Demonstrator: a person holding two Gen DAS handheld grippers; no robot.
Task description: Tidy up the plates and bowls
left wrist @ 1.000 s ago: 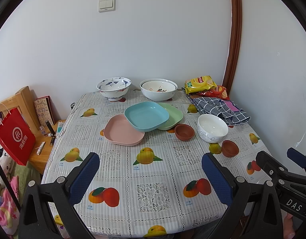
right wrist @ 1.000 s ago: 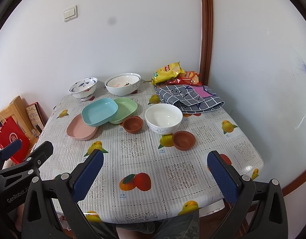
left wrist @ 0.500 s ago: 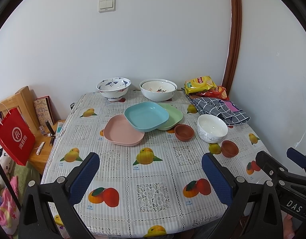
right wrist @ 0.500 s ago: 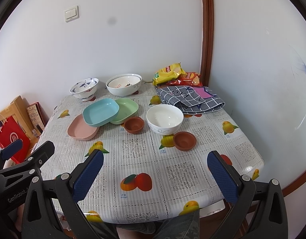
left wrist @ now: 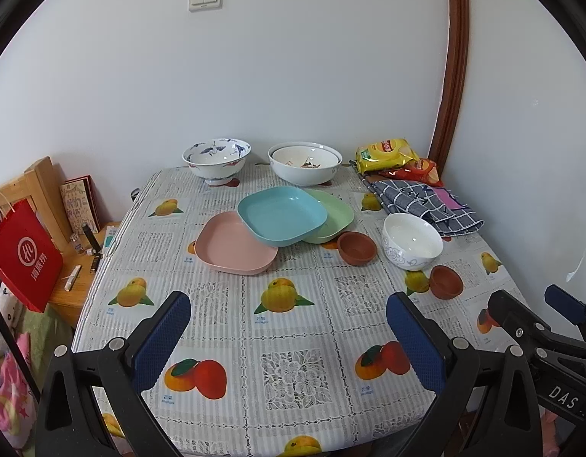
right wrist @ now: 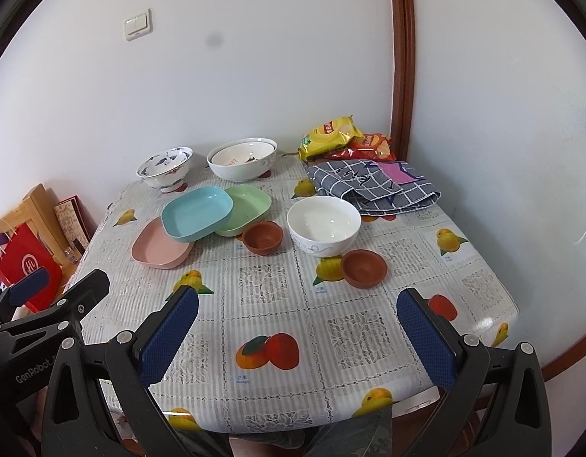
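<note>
Both tongs spread wide, holding nothing: left gripper (left wrist: pixel 287 337), right gripper (right wrist: pixel 297 335), both over the near table edge.

Ahead of the left gripper: blue square plastic plate (left wrist: pixel 281 215) tilted, resting on pink square plate (left wrist: pixel 236 243) and green square plate (left wrist: pixel 331 215); all empty.

Ahead of the right gripper: white ceramic bowl (right wrist: pixel 323 224), empty, between two small brown clay bowls (right wrist: pixel 262 237) (right wrist: pixel 364 267).

Far edge: blue-patterned footed bowl (right wrist: pixel 165 167), plus large white bowl (right wrist: pixel 242 158) with a smaller bowl nested inside.

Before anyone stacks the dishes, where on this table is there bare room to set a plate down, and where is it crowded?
Bare cloth lies between both open grippers and the pink plate, and in the left strip of the table. Crowded: plates, brown cups and white bowl mid-table, two bowls at the wall, checked cloth far right.
</note>
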